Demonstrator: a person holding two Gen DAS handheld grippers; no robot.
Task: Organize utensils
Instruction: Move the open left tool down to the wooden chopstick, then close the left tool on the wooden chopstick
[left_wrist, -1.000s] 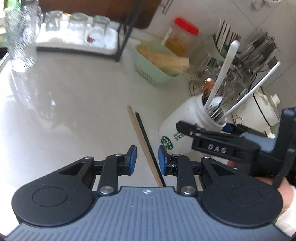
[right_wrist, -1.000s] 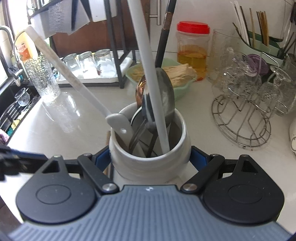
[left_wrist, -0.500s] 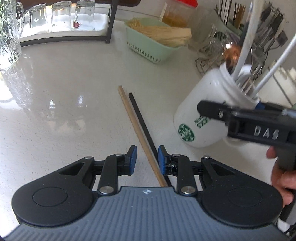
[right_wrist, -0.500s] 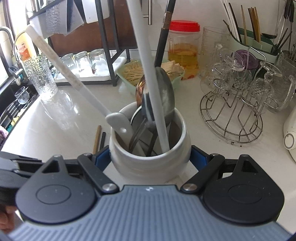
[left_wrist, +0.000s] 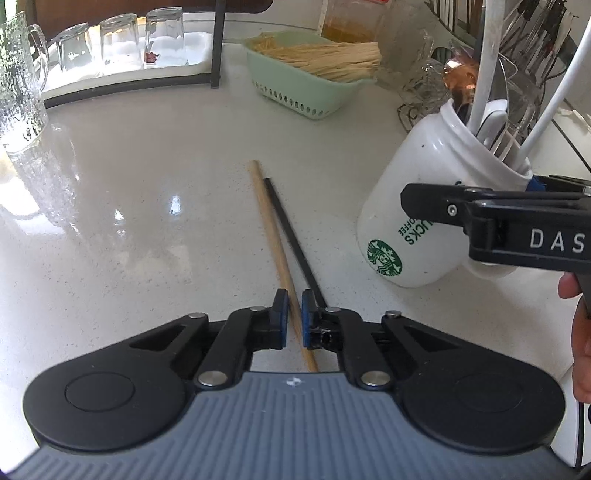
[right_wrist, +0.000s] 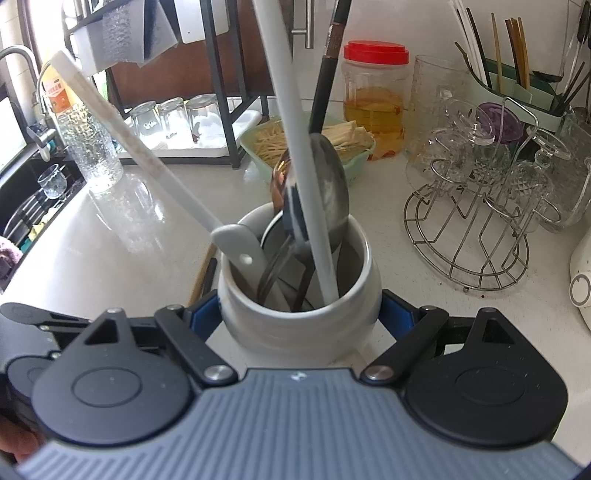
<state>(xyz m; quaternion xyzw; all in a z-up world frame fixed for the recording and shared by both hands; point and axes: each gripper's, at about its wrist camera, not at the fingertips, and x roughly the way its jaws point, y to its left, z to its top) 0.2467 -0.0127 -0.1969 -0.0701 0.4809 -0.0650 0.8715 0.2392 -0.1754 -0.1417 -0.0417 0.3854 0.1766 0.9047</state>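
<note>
Left gripper: jaws just narrowed around the wooden chopstick; contact unclear.
Chopstick axis: ran straight ahead from the jaws; black chopstick just right.
Right gripper: clamped the white jar.
Nearer: left.

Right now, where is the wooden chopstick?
Left wrist view: the wooden chopstick lies on the counter beside the black chopstick, left of the Starbucks jar.
</note>
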